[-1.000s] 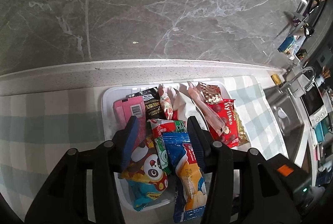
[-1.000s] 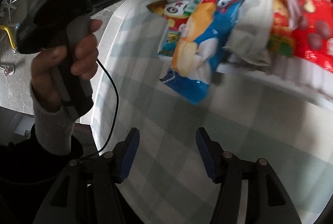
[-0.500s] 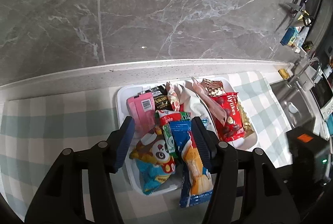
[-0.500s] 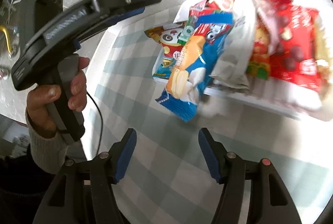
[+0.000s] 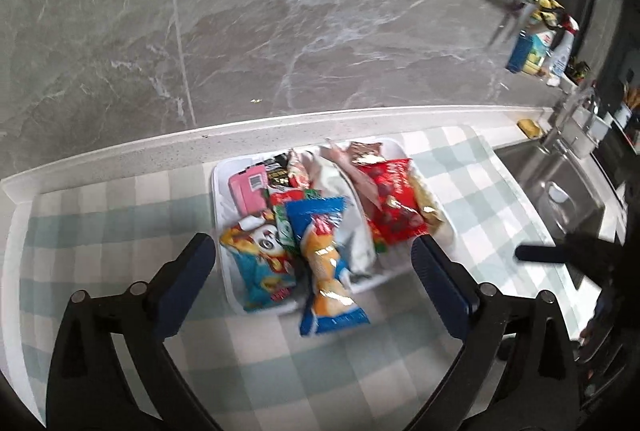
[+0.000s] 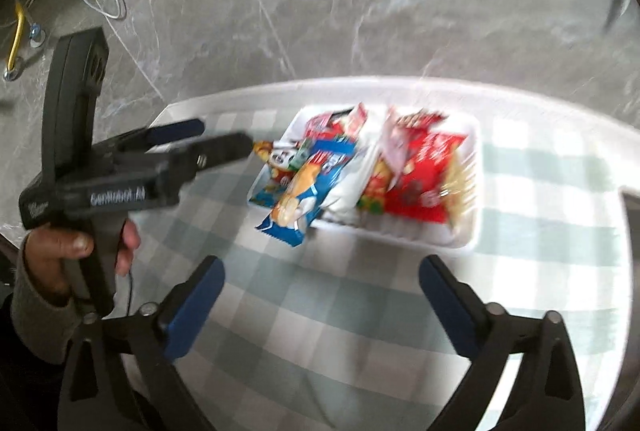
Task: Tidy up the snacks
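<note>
Left wrist view: white tray (image 5: 224, 187) sits on the checked cloth (image 5: 100, 231) on the table, near the back edge by the marble wall (image 5: 280, 11). Tray is packed with snacks: pink packet (image 5: 248, 189) and a dark packet (image 5: 278, 173) at the back left, panda-print bag (image 5: 260, 263) front left, silver-white bag (image 5: 344, 215) in the middle, red bag (image 5: 394, 207) on the right with a yellowish packet (image 5: 428, 207) beside it. Blue-and-orange packet (image 5: 324, 267) lies lengthwise over the pile, its front end hanging over the tray's front rim onto the cloth. Left hand-held gripper (image 5: 314, 271) is spread wide, holding nothing, fingers either side of the tray's front. Sink (image 5: 560, 187) to the right.

Right wrist view, blurred: same tray (image 6: 472, 159), blue-and-orange packet (image 6: 308, 187) overhanging the near-left corner. Right hand-held gripper (image 6: 322, 295) is spread apart and empty, above bare cloth just in front of the tray. Left hand (image 6: 76, 255) grips the other tool's handle at left.
</note>
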`<action>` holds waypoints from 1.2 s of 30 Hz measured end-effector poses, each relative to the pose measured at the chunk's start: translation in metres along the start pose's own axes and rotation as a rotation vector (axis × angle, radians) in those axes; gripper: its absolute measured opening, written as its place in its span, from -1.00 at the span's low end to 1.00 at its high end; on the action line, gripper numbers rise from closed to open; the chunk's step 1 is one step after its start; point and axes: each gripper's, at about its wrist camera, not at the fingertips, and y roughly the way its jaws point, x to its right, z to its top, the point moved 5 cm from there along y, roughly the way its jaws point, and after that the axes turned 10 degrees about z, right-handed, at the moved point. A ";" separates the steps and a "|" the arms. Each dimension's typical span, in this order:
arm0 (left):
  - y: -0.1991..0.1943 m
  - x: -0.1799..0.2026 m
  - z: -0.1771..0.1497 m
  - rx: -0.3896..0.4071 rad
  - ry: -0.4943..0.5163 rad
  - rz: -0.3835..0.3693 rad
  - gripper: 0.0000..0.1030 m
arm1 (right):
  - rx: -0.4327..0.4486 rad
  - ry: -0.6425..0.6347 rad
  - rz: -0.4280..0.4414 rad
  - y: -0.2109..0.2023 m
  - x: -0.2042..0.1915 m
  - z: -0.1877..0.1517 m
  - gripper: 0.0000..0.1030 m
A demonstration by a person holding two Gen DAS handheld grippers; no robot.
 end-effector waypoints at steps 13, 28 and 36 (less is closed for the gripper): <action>-0.077 0.035 -0.029 0.065 0.078 0.011 0.99 | 0.140 -0.088 -0.186 -0.066 -0.028 -0.027 0.99; -0.126 0.053 -0.060 0.097 0.088 0.012 0.99 | 0.203 -0.071 -0.210 -0.110 -0.044 -0.061 0.99; -0.140 0.053 -0.071 0.102 0.073 0.016 0.99 | 0.209 -0.081 -0.202 -0.118 -0.053 -0.070 0.99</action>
